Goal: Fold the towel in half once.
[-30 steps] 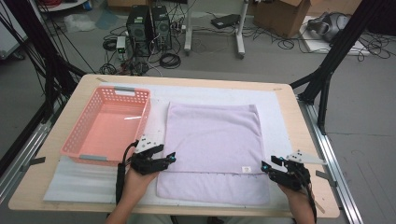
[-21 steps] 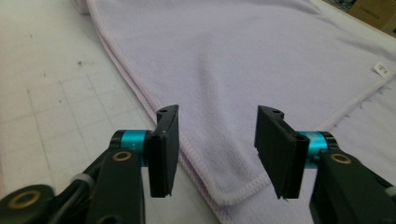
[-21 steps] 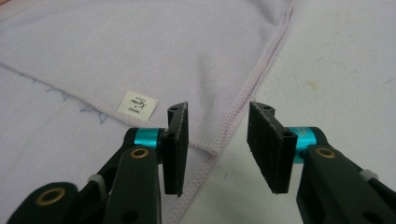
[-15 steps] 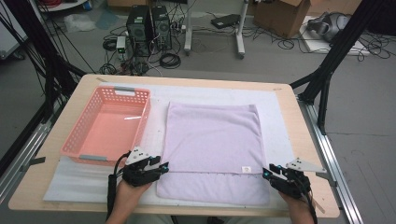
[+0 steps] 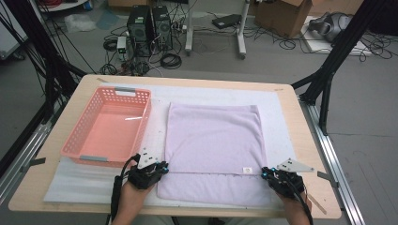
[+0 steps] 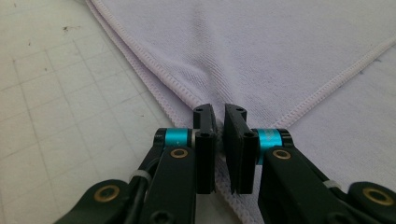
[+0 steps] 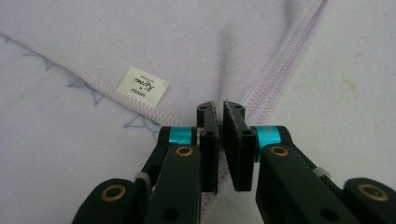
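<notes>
High view looks down over the table (image 5: 300, 117); both gripper views sit close above the towel (image 5: 213, 140).

Lilac towel (image 5: 213, 140); pink lattice basket (image 5: 105, 126); white gridded mat (image 6: 60, 116); label (image 7: 143, 84) apparently white.

A towel (image 5: 213, 140) lies folded on a mat (image 5: 277, 117) in the middle of the table (image 5: 309, 154), its folded-over upper layer stopping short of the lower frame edge. A basket (image 5: 110, 126) sits just left of it, on the same mat. At the towel's lower left corner sits the left gripper (image 5: 157, 171), at its lower right the right gripper (image 5: 271, 176). Behind the table, at upper frame, computer towers (image 5: 149, 23) stand on the floor.
</notes>
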The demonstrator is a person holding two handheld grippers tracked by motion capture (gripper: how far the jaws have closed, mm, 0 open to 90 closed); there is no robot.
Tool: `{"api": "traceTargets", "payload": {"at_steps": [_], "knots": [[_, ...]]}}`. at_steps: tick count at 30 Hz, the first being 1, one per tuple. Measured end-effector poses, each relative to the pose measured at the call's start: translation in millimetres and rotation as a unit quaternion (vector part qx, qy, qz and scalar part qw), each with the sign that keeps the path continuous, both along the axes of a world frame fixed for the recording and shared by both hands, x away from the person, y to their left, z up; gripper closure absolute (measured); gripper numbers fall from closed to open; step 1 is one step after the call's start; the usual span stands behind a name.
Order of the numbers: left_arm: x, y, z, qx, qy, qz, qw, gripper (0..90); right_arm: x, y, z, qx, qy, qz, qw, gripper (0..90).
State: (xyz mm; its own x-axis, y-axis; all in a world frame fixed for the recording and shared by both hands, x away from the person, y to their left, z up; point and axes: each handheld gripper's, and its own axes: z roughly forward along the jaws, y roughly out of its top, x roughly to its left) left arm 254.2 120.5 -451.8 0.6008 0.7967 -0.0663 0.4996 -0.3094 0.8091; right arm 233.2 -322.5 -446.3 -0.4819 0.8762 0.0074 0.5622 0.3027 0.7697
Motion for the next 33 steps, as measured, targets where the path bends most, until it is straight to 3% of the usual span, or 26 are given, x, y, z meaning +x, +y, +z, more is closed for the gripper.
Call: {"api": "traceTargets", "payload": {"at_steps": [5,11,17,24,33], "knots": [[-0.4,-0.5,0.2,0.002,-0.003,-0.001,1.0000,86.7,0.5,-0.8,-1.1,0.007,0.002,-0.001,1.0000,81.5],[0.2,5.8,1.3,-0.036,0.008,0.001,0.9993,87.2,0.3,-0.6,0.1,0.007,0.002,0.002,1.0000,85.8],[-2.1,10.1,7.7,-0.061,0.000,-0.002,0.9981,87.3,0.4,-2.8,1.5,0.015,0.000,0.004,0.9999,86.4],[-5.5,12.7,12.7,-0.083,-0.007,-0.009,0.9965,87.1,-2.1,-6.9,6.6,0.027,-0.003,0.005,0.9996,86.5],[-9.5,16.4,17.3,-0.096,-0.014,-0.016,0.9951,87.2,-6.0,-10.0,13.2,0.034,-0.007,0.008,0.9994,86.5]]}}
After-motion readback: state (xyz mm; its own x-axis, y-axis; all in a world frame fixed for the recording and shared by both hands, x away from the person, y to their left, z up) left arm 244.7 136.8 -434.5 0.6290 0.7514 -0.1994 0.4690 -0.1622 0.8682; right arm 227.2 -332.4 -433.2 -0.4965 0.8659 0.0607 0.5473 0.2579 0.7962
